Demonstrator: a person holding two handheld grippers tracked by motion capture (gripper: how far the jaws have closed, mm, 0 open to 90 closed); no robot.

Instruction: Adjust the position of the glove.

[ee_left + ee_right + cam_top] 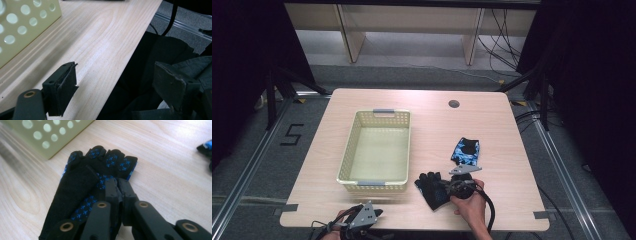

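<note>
Two gloves, one basket, two grippers are counted on the table (pixel 492 125).

Black glove (pixel 432 189) is seen flat on the wood near the front edge, just right of the basket (pixel 376 150); fingertips point toward the basket corner in the right gripper view. Palm is dotted w/ small blue plane prints; black cuff flap is folded over it.

Second glove (pixel 465 151), blue-patterned, lies just behind, apart.

Right gripper (pixel 117 187) jaws are brought together, pinched on the black glove's fabric at the palm.

Left gripper (pixel 115 85) is held at the front table edge, jaws wide, nothing between; dark cloth is seen below the edge.

Basket is cream, perforated, w/ grey handles.
</note>
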